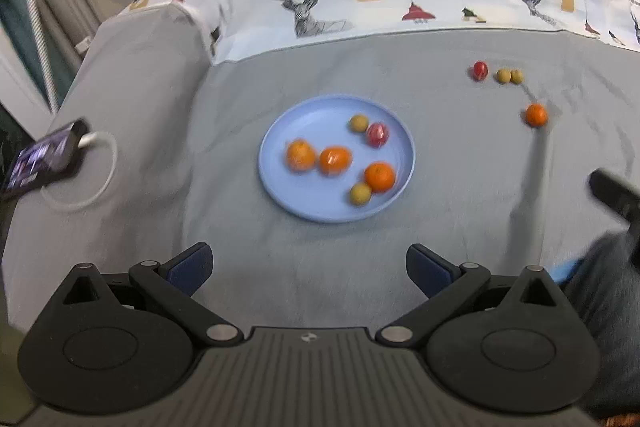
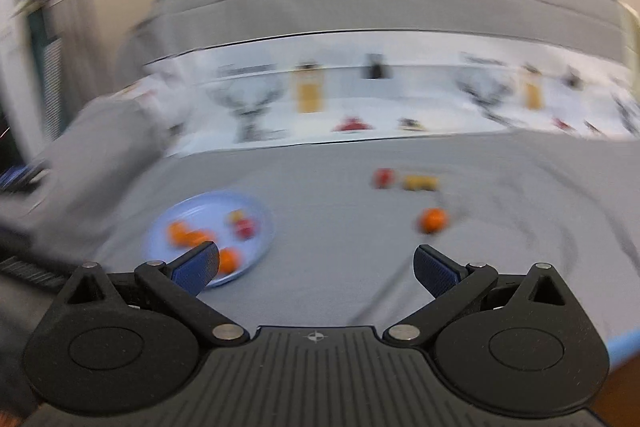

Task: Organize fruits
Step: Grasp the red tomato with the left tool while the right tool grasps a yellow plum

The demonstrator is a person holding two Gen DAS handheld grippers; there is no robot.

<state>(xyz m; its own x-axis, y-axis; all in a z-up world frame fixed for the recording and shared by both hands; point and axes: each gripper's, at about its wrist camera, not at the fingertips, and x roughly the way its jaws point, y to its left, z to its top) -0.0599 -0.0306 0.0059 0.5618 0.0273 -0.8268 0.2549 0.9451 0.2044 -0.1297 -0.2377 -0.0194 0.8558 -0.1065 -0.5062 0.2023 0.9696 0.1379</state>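
A grey-sheeted bed [image 1: 320, 75] carries a blue plate [image 1: 280, 183], loose fruits [image 1: 535, 115], and seemingly a charging phone [image 1: 40, 159]

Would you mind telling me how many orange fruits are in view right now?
4. Three sit on the round light-blue plate: one at left, one beside it, one nearer the front right. The fourth lies alone on the grey bedsheet. None seems hidden.

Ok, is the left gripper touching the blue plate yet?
Apart. In the left wrist view, a band of bare grey sheet lies between the open left gripper and the near rim of the blue plate.
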